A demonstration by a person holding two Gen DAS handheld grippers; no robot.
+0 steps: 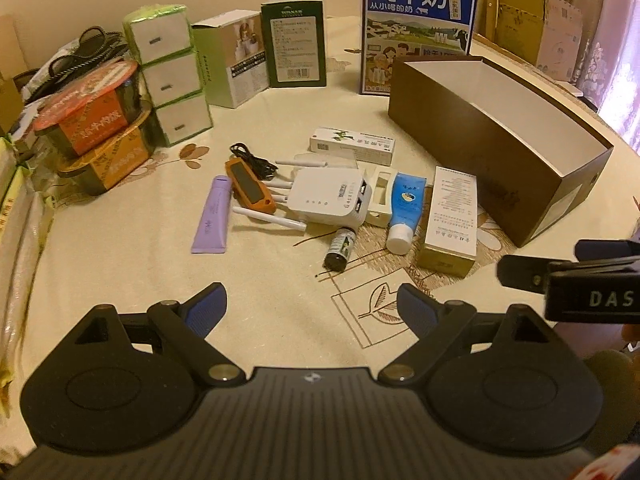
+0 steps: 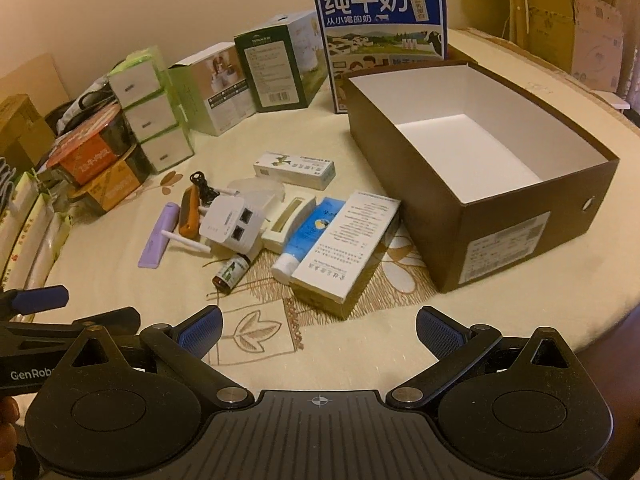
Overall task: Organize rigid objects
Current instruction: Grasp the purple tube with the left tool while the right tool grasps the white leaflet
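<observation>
Both held low over the near edge of the counter [image 2: 400, 360], left gripper [image 1: 312, 304] and right gripper [image 2: 319, 326] spread wide and holding nothing. Just beyond, a loose cluster: small dark bottle [image 2: 231, 273], white router [image 2: 234, 224], blue-and-white tube [image 2: 310, 236], purple tube [image 1: 212, 216], white-and-gold carton [image 2: 346, 248]. Farther right, touching none of these, an open brown box [image 2: 404, 184], white inside.
</observation>
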